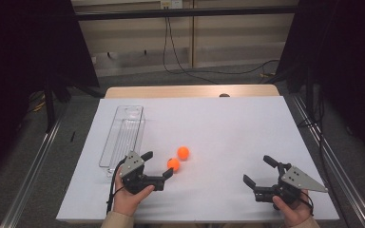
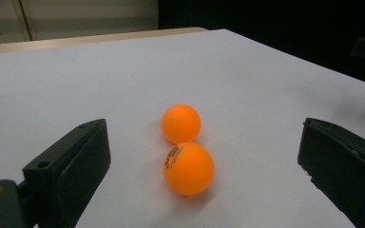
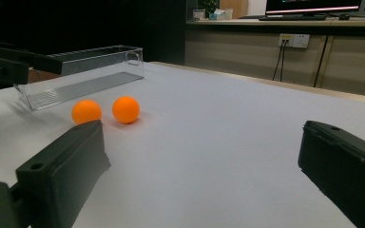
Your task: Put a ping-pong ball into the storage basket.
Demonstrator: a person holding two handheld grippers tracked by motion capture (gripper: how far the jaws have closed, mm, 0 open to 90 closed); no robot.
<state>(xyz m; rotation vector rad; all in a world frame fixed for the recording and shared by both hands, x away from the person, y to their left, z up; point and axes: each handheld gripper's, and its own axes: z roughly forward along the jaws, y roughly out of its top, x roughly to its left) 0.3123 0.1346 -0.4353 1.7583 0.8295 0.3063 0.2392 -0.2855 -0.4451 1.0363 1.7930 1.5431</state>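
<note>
1. We see our left gripper (image 1: 158,164) low on the white table (image 1: 228,128), its jaws spread wide, with the near ball (image 1: 173,164) just at the tip of one jaw.
2. In the left gripper view that near ball (image 2: 188,168) lies between the two jaws, touching neither; small dark print shows on it, too small for us to read.
3. The far ball (image 1: 183,152) sits just beyond the first; in the left gripper view the near one covers the lower edge of the far ball (image 2: 181,123), so we cannot tell whether they touch.
4. A clear plastic tray (image 1: 122,135) lies lengthwise left of the balls; its near end is hidden behind the left gripper and hand in the high view.
5. Our right gripper (image 1: 258,171) rests well to the right, jaws wide apart and holding nothing.
6. In the right gripper view both balls lie well ahead of the jaws, with the tray (image 3: 83,78) behind them.
</note>
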